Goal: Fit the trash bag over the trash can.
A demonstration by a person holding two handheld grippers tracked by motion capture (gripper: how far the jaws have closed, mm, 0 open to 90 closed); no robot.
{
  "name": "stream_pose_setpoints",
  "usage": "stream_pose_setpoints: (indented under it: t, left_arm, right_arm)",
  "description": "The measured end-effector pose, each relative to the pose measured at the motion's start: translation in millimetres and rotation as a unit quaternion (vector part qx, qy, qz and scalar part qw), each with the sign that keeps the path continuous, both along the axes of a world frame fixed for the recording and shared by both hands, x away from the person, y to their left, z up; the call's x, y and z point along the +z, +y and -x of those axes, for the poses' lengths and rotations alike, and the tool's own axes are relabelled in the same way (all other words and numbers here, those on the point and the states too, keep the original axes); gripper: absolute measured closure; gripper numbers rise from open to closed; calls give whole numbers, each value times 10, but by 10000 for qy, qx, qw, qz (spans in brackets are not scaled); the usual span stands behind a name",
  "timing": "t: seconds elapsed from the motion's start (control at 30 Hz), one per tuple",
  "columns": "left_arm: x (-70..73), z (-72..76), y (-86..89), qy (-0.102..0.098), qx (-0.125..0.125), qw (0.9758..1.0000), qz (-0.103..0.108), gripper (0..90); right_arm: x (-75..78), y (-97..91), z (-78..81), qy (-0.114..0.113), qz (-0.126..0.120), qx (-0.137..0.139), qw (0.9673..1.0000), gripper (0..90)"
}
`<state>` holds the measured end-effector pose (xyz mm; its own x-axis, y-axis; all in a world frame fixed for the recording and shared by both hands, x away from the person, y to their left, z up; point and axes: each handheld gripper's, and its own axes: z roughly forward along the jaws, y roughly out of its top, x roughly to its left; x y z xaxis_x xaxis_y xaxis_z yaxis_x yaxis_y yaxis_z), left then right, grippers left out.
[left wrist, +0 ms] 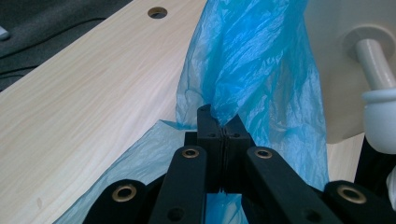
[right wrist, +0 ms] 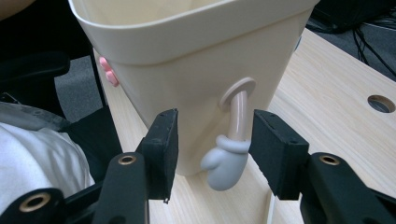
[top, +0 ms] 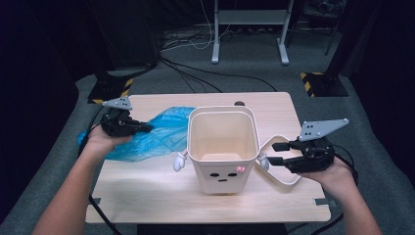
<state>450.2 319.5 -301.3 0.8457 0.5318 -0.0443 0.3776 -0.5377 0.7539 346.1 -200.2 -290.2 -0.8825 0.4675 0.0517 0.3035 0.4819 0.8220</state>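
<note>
We have the bag (left wrist: 252, 60) pinched in our left gripper (left wrist: 223, 126); our right gripper (right wrist: 212, 140) gapes around the bin's (right wrist: 187, 60) arm, bin unlined.

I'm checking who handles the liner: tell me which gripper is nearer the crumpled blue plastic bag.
Left. The left gripper is shut on the crumpled blue plastic bag; the right gripper is across the cream plastic bin, open around its little arm.

A pale wooden table (top: 147, 191) carries a cream bin (top: 222, 147) near its middle, a blue plastic bag (top: 156, 134) toward the left edge, and a cream lid (top: 284, 169) toward the right edge.
</note>
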Motion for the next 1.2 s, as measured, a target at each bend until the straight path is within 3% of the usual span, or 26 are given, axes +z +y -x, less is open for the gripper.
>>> stream_pose_setpoints:
  t: [0.43,0.77,1.2]
  left_arm:
    - [281,24,-53,-90,-72,9999,-57,884]
    - [547,37,-46,-266,-73,9996,85,884]
    - [828,77,-121,-477,-137,9987,111,884]
  right_arm:
    - [217,59,66,-74,-146,289,9994,504]
    - [373,125,92,-229,-189,370,9989,505]
    - [515,261,95,-376,-319,553,9972,505]
